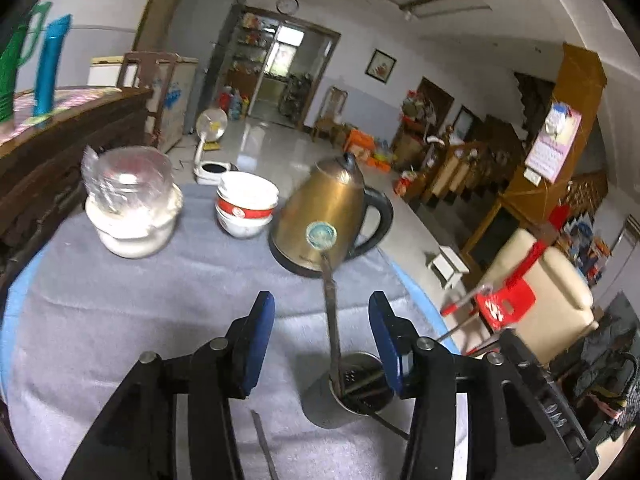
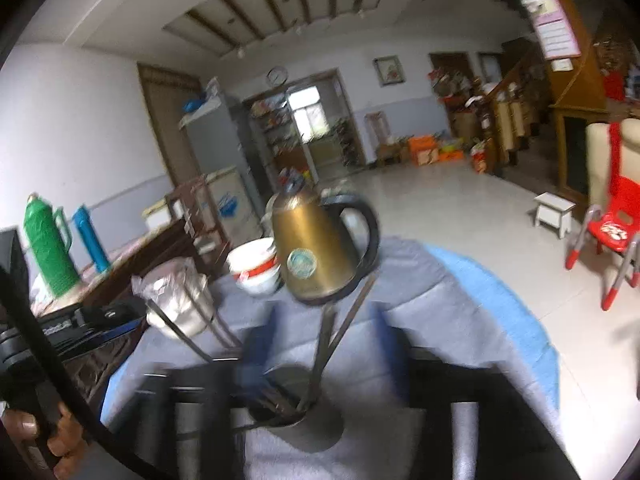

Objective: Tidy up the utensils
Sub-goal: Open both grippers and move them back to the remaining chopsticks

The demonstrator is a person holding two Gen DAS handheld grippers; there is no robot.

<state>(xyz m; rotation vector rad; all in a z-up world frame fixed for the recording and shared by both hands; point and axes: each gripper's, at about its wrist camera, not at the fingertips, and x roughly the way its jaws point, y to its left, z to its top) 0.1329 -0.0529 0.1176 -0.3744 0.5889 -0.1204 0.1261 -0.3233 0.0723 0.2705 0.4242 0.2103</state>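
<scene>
Where grey cloth (image 1: pixel 160 300) puckers, perforated steel cylinder (image 1: pixel 352 396)

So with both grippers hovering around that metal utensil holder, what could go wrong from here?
1. The utensil holder sits right beside the left gripper's open fingers; a sideways nudge could tip it, since tall utensils lean out of it.
2. The kettle stands just behind; a pulled utensil might strike it.
3. The right wrist view is blurred, so the right gripper may bump the leaning handles.
</scene>
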